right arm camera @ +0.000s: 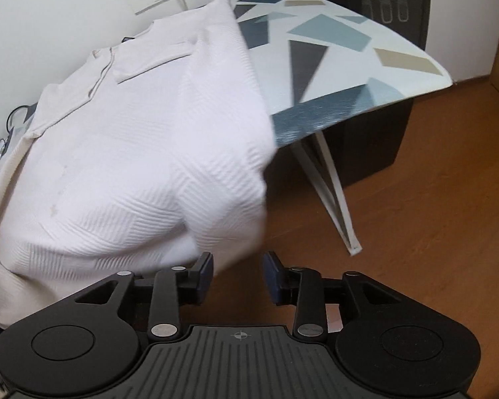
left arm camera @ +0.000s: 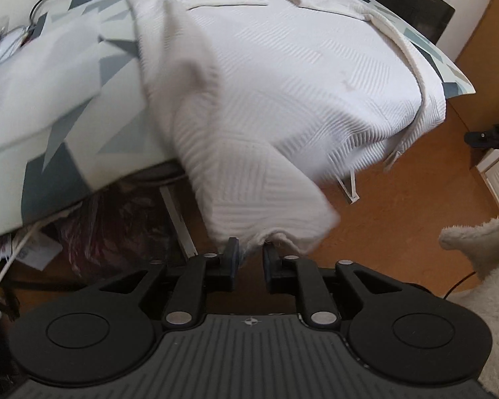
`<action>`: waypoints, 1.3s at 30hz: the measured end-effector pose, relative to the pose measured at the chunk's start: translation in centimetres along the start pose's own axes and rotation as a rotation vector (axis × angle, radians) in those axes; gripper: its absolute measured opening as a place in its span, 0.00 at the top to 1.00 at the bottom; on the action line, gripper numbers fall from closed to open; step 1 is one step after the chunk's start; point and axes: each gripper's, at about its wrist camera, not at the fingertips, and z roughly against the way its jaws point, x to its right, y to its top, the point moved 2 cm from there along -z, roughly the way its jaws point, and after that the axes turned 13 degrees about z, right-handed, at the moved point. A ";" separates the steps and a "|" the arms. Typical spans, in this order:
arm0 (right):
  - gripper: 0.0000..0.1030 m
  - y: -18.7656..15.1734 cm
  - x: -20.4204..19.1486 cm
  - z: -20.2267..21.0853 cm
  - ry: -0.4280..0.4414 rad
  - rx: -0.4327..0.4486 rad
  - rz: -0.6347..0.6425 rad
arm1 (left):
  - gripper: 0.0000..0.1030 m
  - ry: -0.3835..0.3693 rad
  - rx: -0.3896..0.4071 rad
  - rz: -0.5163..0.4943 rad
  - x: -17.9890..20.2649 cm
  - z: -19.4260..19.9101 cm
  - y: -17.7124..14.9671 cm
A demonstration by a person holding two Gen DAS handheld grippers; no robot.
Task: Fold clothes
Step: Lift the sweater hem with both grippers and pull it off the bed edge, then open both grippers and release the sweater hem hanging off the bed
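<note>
The white textured shirt (left arm camera: 282,76) lies spread on the patterned surface (left arm camera: 66,106), its lower part hanging over the near edge. The left gripper (left arm camera: 250,249) has its jaws narrowed to a small gap on the hem of a folded side flap — whether it truly pinches, I cannot tell. The right gripper (right arm camera: 238,266) is spread wide and empty beside the hem. Lift both corners evenly — keep the hem taut.
</note>
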 end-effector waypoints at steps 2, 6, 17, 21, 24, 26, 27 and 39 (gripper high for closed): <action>0.68 0.0 -1.4 -0.3 0.009 -0.011 0.011 | 0.58 -0.004 0.009 0.019 -0.5 0.1 -0.2; 0.67 -0.3 -3.9 -0.6 0.012 -0.034 0.070 | 0.47 -0.021 0.028 0.051 -1.1 0.1 -0.2; 0.67 0.0 -4.7 -0.3 -0.008 -0.065 0.092 | 0.38 -0.013 0.119 0.129 -3.5 -2.0 -0.9; 0.63 0.3 -4.7 -0.2 -0.023 -0.065 0.106 | 0.38 -0.066 0.179 0.150 -4.1 -3.1 -1.3; 0.62 0.3 -5.0 -0.1 -0.031 -0.074 0.127 | 0.38 -0.117 0.229 0.127 -3.9 -4.0 -1.7; 0.62 0.2 -5.3 -0.1 -0.035 -0.081 0.145 | 0.56 -0.113 0.220 0.143 -3.8 -4.5 -1.8; 0.62 0.2 -5.5 -0.1 -0.036 -0.083 0.153 | 0.64 -0.109 0.209 0.158 -3.9 -4.8 -1.9; 0.61 0.6 -7.7 -1.5 0.012 -0.085 0.168 | 0.95 0.327 0.297 0.049 -2.9 2.6 -5.1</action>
